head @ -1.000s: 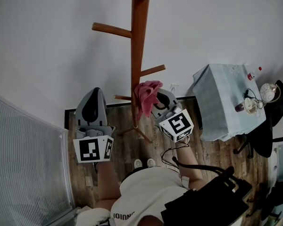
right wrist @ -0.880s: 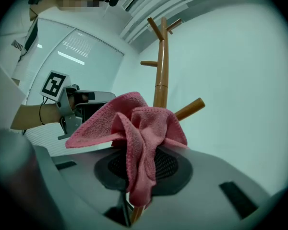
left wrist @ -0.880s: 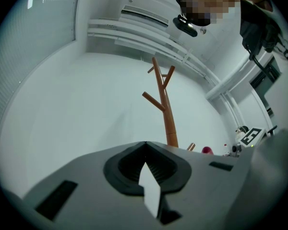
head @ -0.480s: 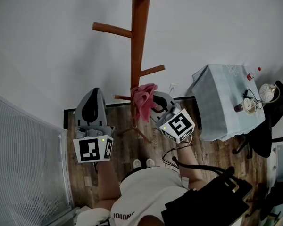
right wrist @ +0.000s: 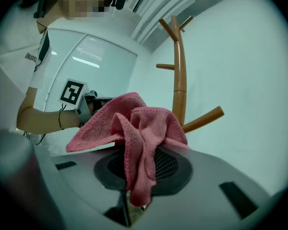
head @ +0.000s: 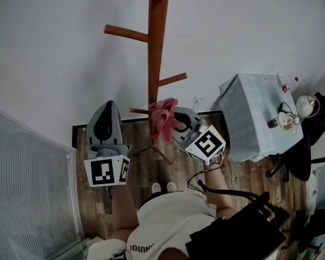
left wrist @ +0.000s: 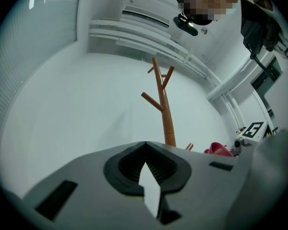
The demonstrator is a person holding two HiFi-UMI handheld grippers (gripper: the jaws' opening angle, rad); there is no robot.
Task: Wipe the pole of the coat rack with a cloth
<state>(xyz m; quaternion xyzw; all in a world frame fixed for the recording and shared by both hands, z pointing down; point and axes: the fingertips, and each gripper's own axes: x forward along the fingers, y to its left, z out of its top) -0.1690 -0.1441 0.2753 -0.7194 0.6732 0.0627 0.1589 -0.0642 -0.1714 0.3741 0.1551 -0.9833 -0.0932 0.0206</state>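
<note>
White short-sleeved T-shirt point(head: 170, 215) (dark print near its edge) at bottom centre, white shoes point(head: 161, 187) above it; grey left claw point(head: 109, 108) and right claw point(head: 176, 119) bear black-and-white marker cubes point(head: 106, 171).

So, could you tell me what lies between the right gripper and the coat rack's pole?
The pink cloth, pinched by the right gripper, in the head view.
</note>
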